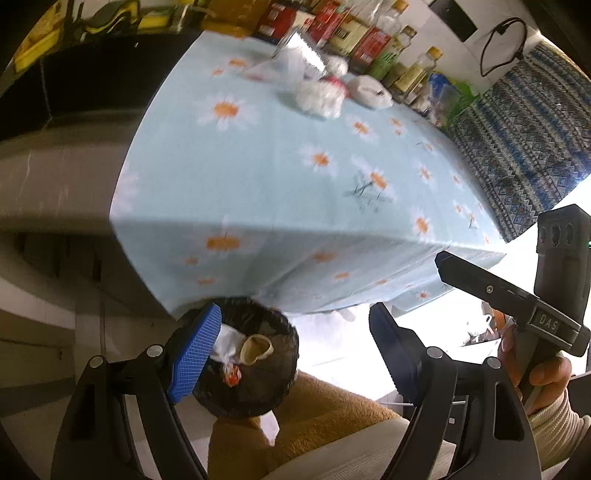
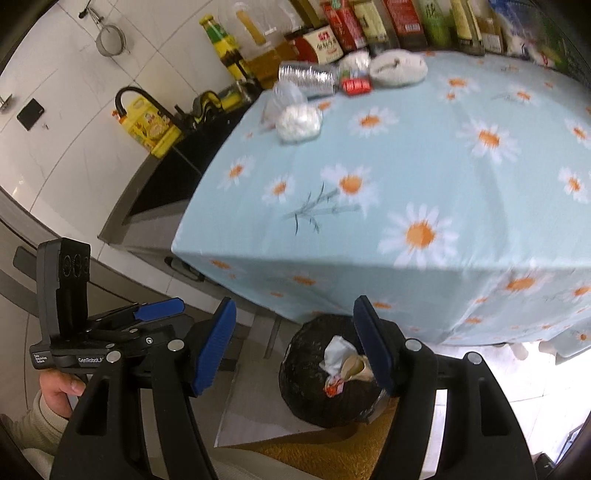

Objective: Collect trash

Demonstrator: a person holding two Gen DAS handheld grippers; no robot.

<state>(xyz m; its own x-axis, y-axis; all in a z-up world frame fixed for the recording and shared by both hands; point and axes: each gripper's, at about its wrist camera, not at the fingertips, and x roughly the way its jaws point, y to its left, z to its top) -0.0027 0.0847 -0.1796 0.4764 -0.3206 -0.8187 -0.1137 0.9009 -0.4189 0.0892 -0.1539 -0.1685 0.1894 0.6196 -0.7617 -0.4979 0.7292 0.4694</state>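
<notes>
Black-lined trash bin [image 1: 251, 354] on the floor, just below the near edge of the table, holding a crumpled white wrapper [image 1: 225, 341], a tan cup-like piece [image 1: 256, 349] and a small red-and-white scrap [image 1: 232, 376]. Same bin [image 2: 325, 373] in the right wrist view, with the wrapper [image 2: 334, 352] and the tan piece [image 2: 356, 369] on top.

Left gripper [image 1: 291, 350] above the bin, blue pads spread wide, nothing between them. Right gripper [image 2: 295, 343] likewise spread, empty, over the bin; also seen from the left wrist view at the right [image 1: 498, 291], gripped by a hand [image 1: 543, 373]. Left hand [image 2: 59, 391] visible low at the left of the right wrist view.

Above, the table under a light-blue daisy tablecloth [image 2: 424, 177]. More trash toward its far side: a white crumpled bag [image 2: 298, 122] beside a clear plastic bag [image 2: 284, 98], a silvery foil roll [image 2: 306, 77], a red can [image 2: 356, 85] lying down, a white lump [image 2: 399, 68]. Same cluster blurred in the left wrist view, the white crumpled bag [image 1: 319, 98] nearest.

Row of bottles and cartons [image 2: 388, 26] along the back edge of the table. Yellow oil jug [image 2: 147, 123] by a dark sink [image 2: 177, 173] at the left. Brown mat [image 1: 317, 421] on the floor beside the bin.
</notes>
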